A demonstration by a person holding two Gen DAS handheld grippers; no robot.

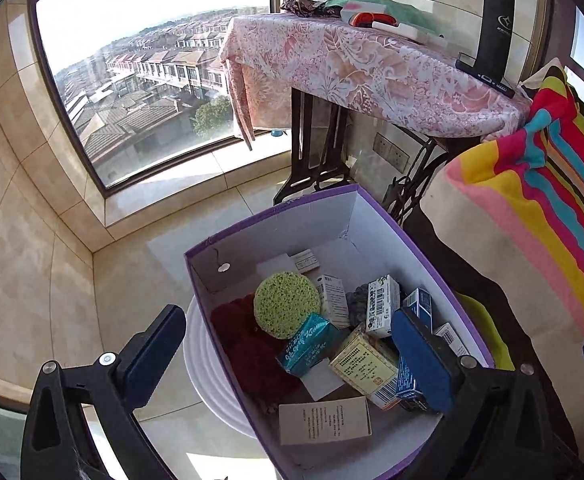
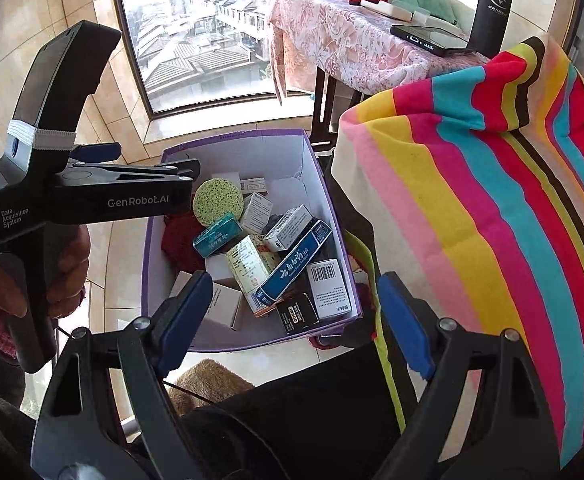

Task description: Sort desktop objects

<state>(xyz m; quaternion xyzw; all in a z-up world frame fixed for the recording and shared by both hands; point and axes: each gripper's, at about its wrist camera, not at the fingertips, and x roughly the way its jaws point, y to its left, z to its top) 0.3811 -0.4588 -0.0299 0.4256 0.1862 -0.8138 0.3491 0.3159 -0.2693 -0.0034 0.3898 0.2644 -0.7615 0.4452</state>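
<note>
Both grippers hang spread and empty: left gripper (image 1: 288,344) directly over the purple-rimmed cardboard box (image 1: 375,216) of small cartons at lower centre, right gripper (image 2: 295,320) short of it. Left looks nearer the teal carton (image 1: 309,342), lying diagonally.

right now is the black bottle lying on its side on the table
No, the black bottle stands upright on the pink-clothed table, beside the phone.

Open purple box (image 1: 375,216) holds jumbled small cartons, a teal carton (image 1: 309,344), a green round sponge (image 1: 286,306), dark red cloth (image 1: 248,344)
</note>
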